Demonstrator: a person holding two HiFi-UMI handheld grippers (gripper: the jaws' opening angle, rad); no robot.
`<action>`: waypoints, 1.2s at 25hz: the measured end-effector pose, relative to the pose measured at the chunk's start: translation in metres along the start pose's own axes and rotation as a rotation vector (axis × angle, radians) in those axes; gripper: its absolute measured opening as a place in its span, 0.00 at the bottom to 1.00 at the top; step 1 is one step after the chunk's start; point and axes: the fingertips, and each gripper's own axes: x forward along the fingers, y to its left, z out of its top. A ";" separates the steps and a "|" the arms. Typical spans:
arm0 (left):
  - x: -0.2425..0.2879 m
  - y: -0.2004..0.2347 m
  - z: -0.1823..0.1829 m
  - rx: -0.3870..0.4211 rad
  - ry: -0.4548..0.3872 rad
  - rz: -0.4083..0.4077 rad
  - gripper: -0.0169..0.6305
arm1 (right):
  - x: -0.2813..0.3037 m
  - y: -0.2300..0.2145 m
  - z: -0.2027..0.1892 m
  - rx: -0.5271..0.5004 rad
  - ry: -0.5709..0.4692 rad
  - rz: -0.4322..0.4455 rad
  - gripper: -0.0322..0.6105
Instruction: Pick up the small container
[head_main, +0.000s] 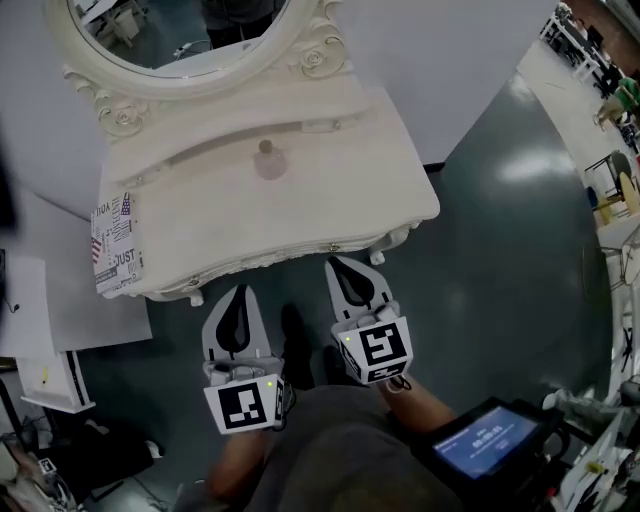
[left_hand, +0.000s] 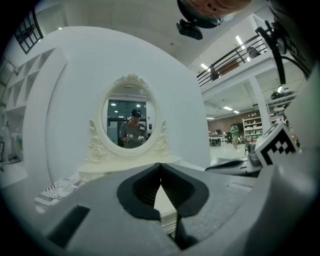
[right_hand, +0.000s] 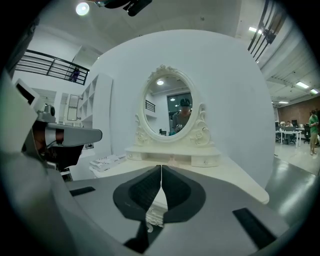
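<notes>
The small container (head_main: 267, 158) is a pale pinkish jar with a knob lid. It stands near the back middle of the cream dressing table (head_main: 330, 200), below the oval mirror (head_main: 180, 40). In the right gripper view the small container (right_hand: 172, 161) shows just above the jaw tips, far off. My left gripper (head_main: 240, 292) hangs in front of the table's front edge, shut and empty. My right gripper (head_main: 338, 264) is beside it, slightly further forward, also shut with nothing in it. Both are well short of the container. In the left gripper view my left gripper (left_hand: 160, 165) hides the container.
A box with printed lettering (head_main: 115, 245) lies on the table's left end. White shelving (head_main: 50, 330) stands to the left of the table. A device with a lit screen (head_main: 485, 440) is at the lower right. Dark floor lies to the right.
</notes>
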 end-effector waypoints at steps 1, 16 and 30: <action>0.009 0.007 -0.004 -0.004 0.011 -0.004 0.05 | 0.011 0.000 -0.001 0.004 0.006 0.000 0.07; 0.128 0.077 0.000 -0.023 0.005 -0.092 0.05 | 0.132 -0.020 0.034 0.000 0.007 -0.078 0.07; 0.177 0.078 0.029 -0.003 -0.051 -0.214 0.05 | 0.152 -0.048 0.083 -0.027 -0.088 -0.197 0.07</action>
